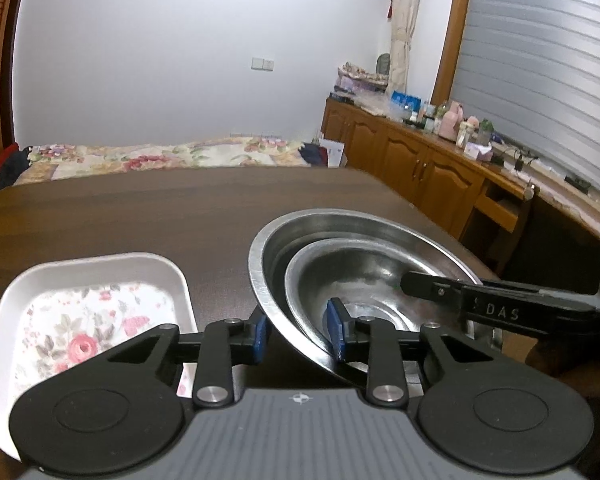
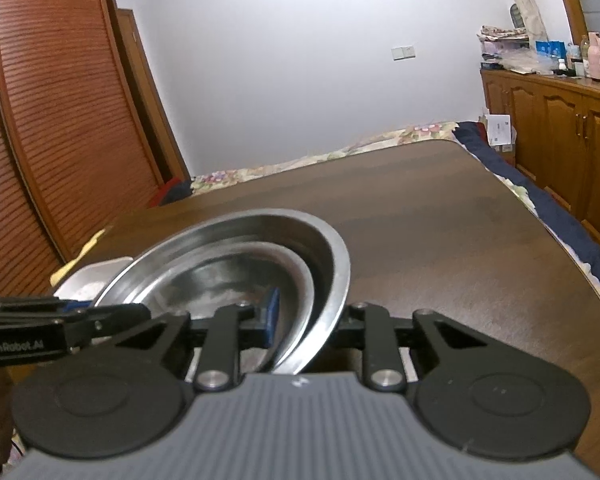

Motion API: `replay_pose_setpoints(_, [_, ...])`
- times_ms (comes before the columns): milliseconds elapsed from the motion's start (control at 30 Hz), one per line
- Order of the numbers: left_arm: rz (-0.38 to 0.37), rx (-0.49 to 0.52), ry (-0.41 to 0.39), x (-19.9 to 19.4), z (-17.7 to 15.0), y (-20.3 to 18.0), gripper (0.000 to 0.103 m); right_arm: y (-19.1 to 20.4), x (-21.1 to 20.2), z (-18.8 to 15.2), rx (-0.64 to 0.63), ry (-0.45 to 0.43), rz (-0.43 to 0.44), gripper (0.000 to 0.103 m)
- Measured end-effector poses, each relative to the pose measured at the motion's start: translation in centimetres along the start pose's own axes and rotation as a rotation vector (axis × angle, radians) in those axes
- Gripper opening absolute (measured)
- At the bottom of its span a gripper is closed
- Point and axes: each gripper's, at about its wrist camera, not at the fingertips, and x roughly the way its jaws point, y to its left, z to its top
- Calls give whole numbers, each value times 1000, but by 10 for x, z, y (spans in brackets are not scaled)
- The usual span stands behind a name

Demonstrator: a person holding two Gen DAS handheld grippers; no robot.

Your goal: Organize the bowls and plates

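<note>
1. Two steel bowls are already nested: the small bowl (image 1: 364,276) sits inside the large bowl (image 1: 300,232), leaning toward the large bowl's near side rather than centred.
2. The left gripper (image 1: 300,332) straddles the near rims of both bowls, one blue pad outside the large bowl and one inside the small one; the jaws look closed on the two rims together.
3. The right gripper (image 2: 304,316) straddles the opposite rims the same way, seemingly clamped; its outer pad is hidden behind the metal.
4. The stack appears tilted, so it is probably being carried or set down on the dark surface (image 1: 140,208); I cannot tell whether it touches.
5. The floral white dish (image 1: 88,320) lies on the surface just beside the stack, apart from it and ungripped.
6. Judgement: the bowls are done; placing the stack and dealing with the dish remain.
</note>
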Motion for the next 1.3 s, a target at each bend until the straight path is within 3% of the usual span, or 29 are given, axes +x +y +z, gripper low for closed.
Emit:
replay_pose_setpoints(467, [4, -5, -93, -40, 30, 14, 32, 24, -16, 28, -45, -78, 52, 26])
replay_pose_setpoints(633, [38, 5, -107, -56, 33, 23, 32, 37, -17, 36, -57, -91, 81, 26])
replay_pose_setpoints(967, [117, 32, -102, -82, 37, 39, 32, 61, -17, 44, -74, -103, 153, 26])
replay_pose_setpoints(1300, [178, -9, -78, -87, 29, 70, 32, 89, 0, 37, -110, -53, 195, 26])
